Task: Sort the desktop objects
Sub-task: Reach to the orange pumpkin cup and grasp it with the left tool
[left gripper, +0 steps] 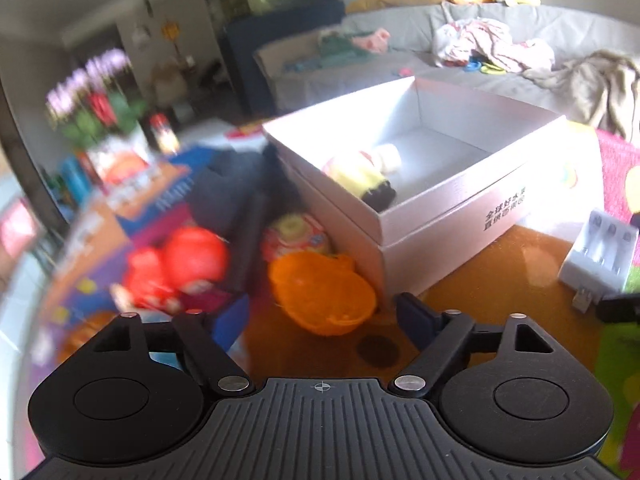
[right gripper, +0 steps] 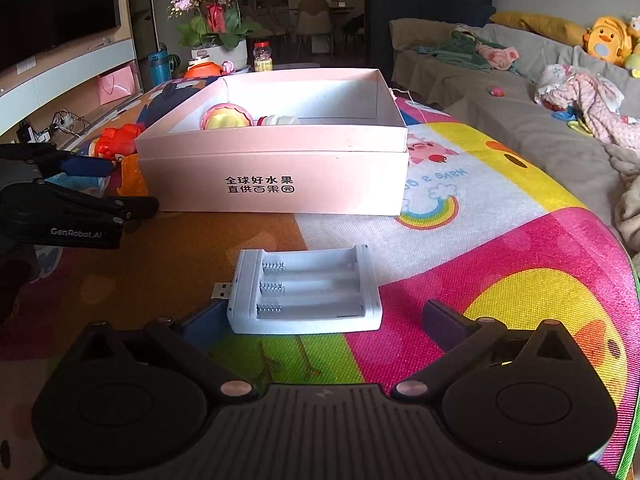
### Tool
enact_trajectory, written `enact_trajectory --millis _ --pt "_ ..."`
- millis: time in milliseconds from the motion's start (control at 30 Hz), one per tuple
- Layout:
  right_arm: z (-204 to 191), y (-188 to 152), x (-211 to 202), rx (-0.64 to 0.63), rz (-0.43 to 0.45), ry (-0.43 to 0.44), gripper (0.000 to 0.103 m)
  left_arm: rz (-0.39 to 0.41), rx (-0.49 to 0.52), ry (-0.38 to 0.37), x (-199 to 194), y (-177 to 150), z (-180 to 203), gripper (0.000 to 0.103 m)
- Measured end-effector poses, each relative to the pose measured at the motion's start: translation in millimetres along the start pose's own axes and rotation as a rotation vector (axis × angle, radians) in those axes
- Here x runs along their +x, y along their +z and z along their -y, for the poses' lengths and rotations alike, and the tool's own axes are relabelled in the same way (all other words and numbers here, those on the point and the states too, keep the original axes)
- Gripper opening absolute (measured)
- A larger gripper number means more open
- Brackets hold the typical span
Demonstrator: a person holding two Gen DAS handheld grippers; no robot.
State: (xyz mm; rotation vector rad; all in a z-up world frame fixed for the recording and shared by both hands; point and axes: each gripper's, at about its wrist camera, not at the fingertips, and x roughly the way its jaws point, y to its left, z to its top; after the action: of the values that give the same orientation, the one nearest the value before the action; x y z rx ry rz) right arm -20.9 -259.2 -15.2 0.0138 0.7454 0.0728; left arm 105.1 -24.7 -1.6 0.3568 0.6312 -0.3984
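Right gripper [right gripper: 320, 316] jaws wide, straddling the white battery charger [right gripper: 304, 290] on the play mat [right gripper: 500, 240], pads not pressing (USB plug juts left). Left gripper [left gripper: 320, 316] jaws apart, nothing between them, just short of the orange bowl [left gripper: 320, 292] beside the box's near corner. Open box [right gripper: 276, 176] stands well beyond the charger; bare mat between.

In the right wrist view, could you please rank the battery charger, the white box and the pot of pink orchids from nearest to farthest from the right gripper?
1. Battery charger: on the mat right between the open jaws of the right gripper.
2. White box: beyond the charger, centre of the mat.
3. Pot of pink orchids: behind the box, far left.
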Motion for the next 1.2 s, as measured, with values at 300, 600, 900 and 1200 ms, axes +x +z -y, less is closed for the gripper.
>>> enact_trajectory --millis 300,600,900,1200 --pt "0.2 -0.2 1.2 -0.002 -0.001 -0.003 0.103 0.044 -0.035 0.023 -31.0 -14.1 9.5 0.059" --pt "-3.4 -1.4 2.6 -0.015 -0.006 -0.019 0.103 0.017 -0.072 -0.168 -83.4 -52.1 44.2 0.063" --pt "-4.9 -1.8 1.6 -0.015 -0.005 -0.025 0.103 0.032 -0.068 -0.089 -87.5 -55.7 48.1 0.089" --pt "-5.4 -2.1 1.6 -0.014 -0.004 -0.027 0.103 0.063 -0.235 0.086 -85.9 -42.4 3.4 0.094"
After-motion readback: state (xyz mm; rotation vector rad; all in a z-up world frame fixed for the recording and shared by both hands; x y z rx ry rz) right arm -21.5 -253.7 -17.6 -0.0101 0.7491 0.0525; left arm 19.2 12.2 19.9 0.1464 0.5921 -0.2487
